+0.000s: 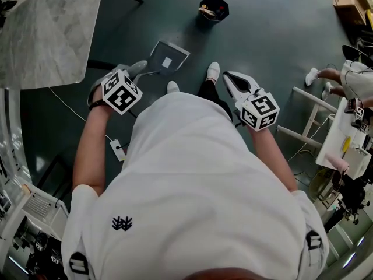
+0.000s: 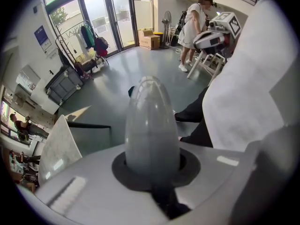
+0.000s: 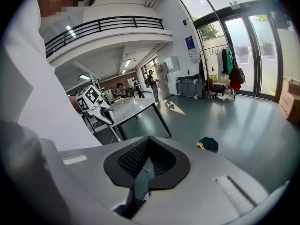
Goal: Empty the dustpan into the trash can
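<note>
In the head view, a grey plastic dustpan (image 1: 168, 57) with a white scrap in it is being held low over the dark floor by the left gripper (image 1: 135, 70), roughly level, probably so that nothing is spilled. A small dark trash can (image 1: 214, 9) is standing well ahead of it. In the left gripper view, the jaws are being clamped on the dustpan's rounded grey handle (image 2: 151, 125). In the right gripper view, the right gripper (image 3: 146, 168) is being carried empty with its jaws together, apparently not needed yet.

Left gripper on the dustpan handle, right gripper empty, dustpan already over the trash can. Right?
Not quite. The head view shows the dustpan well short of the trash can, with bare floor between them. The rest holds: the left gripper grips its handle, and the right gripper is empty.
</note>
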